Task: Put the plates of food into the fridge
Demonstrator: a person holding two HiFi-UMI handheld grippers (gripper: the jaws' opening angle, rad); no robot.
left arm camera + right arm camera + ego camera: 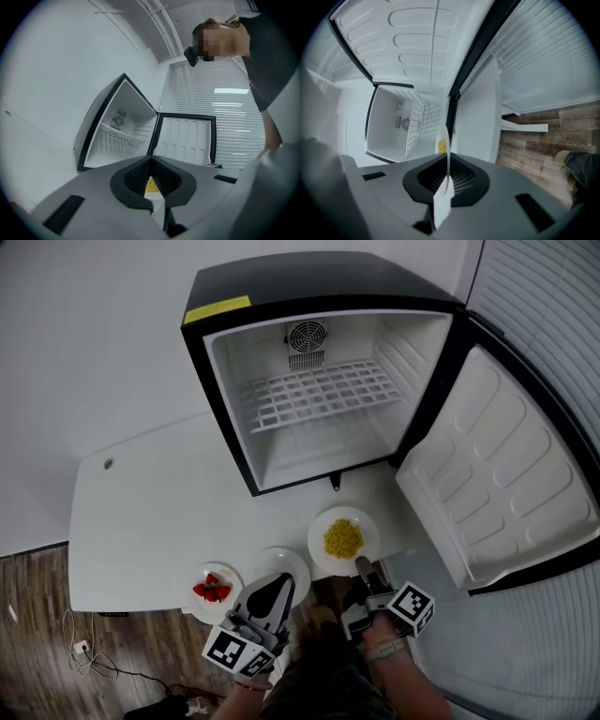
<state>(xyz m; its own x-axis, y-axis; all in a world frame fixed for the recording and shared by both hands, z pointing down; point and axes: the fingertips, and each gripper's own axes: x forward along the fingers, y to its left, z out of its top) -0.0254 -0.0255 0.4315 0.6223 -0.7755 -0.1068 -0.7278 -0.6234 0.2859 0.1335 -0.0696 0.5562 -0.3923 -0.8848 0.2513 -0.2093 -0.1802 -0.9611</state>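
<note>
The fridge stands open on the white desk, its door swung to the right. 3 plates are at the desk's front edge. The right claw is clamped on the near rim of the corn plate, which runs edge-on between its jaws. The left claw is closed on the middle plate, with white showing in its slot. The strawberry plate lies just left of it, apart from both claws.

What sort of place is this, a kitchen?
Probably an office or lab room rather than a kitchen: a mini fridge stands open on a white table, slatted blinds hang beside it, and cables lie on the wood floor.
</note>
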